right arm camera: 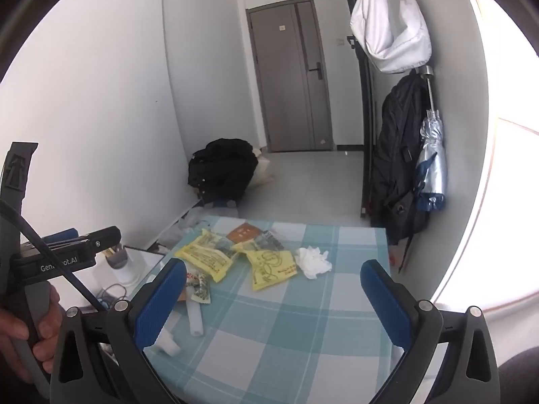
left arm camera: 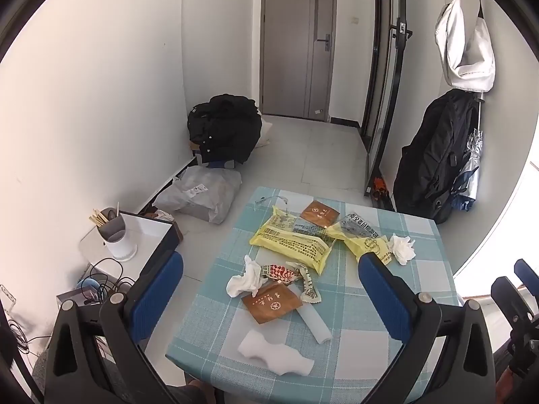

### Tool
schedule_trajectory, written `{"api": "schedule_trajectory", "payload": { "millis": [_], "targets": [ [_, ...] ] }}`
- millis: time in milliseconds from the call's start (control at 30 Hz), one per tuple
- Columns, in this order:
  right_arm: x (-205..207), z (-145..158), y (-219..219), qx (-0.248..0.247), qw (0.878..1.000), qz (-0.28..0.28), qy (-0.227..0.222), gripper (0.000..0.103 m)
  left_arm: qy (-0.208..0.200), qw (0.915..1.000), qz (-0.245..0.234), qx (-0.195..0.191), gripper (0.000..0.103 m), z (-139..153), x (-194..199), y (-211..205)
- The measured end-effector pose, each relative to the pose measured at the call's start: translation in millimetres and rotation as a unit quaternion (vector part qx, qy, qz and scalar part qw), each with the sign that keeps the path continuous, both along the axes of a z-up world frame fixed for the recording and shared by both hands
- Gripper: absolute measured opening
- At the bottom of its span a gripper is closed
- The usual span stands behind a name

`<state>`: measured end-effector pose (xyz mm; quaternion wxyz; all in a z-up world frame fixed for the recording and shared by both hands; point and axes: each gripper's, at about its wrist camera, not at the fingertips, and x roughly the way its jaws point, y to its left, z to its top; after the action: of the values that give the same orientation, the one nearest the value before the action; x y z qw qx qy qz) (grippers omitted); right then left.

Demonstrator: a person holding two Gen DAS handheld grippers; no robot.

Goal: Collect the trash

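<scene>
While both sets of jaws gape empty, the yellow wrapper [left arm camera: 292, 239] lies flat, long axis slanting toward the table's [left arm camera: 370, 320] near-right.

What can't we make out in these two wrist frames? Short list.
- Trash bin: in neither view.
- Brown packet: right wrist view, partly covered by the yellow wrappers.
- Foam piece: right wrist view, partly behind the right gripper finger.
- Wrapper print: left wrist view, too small to read.
- Table near edge: cut off by both frames' bottom edges.
</scene>
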<state>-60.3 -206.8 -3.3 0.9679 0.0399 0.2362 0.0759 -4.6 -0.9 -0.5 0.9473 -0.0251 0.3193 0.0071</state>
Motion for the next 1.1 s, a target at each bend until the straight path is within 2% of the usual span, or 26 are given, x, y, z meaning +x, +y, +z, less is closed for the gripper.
{"api": "schedule_trajectory", "payload": {
  "millis": [1100],
  "targets": [
    [-4.6, 1.8, 1.5, -0.006, 1.0, -0.007, -0.018, 0.103, -0.001, 1.0, 0.003, 0.007, 0.102, -3.7, -0.7, -1.1]
  ]
}}
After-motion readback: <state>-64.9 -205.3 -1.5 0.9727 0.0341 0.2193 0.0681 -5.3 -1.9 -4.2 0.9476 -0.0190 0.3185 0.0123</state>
